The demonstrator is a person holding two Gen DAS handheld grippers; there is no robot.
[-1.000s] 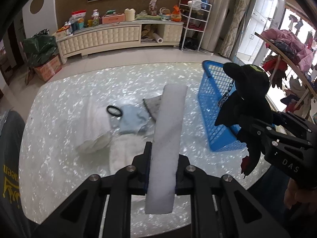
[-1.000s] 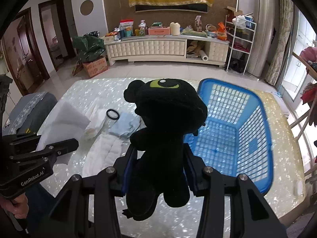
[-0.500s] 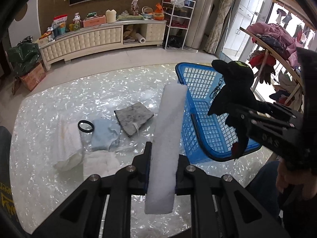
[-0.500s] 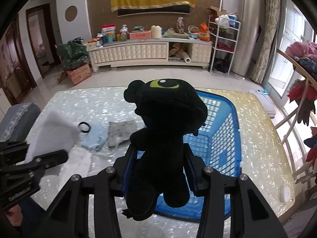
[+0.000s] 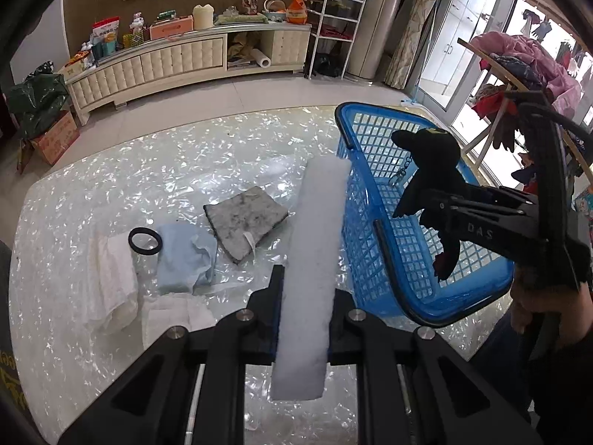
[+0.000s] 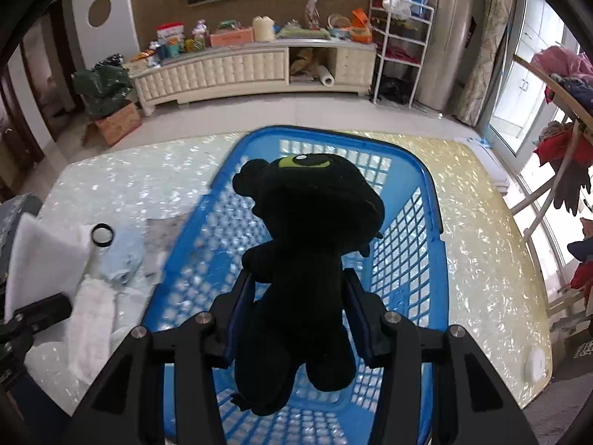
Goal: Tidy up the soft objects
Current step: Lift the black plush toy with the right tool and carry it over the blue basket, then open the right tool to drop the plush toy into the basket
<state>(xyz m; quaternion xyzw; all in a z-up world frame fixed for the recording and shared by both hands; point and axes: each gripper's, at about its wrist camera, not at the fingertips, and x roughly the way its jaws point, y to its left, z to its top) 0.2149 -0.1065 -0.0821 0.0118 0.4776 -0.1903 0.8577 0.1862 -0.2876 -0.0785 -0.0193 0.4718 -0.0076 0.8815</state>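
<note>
My left gripper [image 5: 307, 296] is shut on a long white foam strip [image 5: 315, 259] that sticks up and forward between its fingers, just left of the blue mesh basket [image 5: 370, 278]. In the right wrist view my right gripper [image 6: 300, 311] is shut on the body of a black plush toy [image 6: 315, 222] and holds it upright over the inside of the basket [image 6: 430, 193]. From the left wrist view, the plush toy [image 5: 433, 159] hangs above the basket's right part in the right gripper [image 5: 444, 222]. The foam strip [image 6: 37, 252] shows at the far left of the right wrist view.
On the pearly table left of the basket lie a grey cloth [image 5: 244, 218], a light blue cloth [image 5: 185, 259], a black ring [image 5: 145, 241] and white cloths [image 5: 115, 278]. A person's hand [image 5: 537, 307] grips the right tool. A clothes rack [image 6: 563, 141] stands to the right.
Both grippers have moved to the right across the table. The plush toy, first beside the basket, now hangs over its inside. The foam strip has come up against the basket's left side.
</note>
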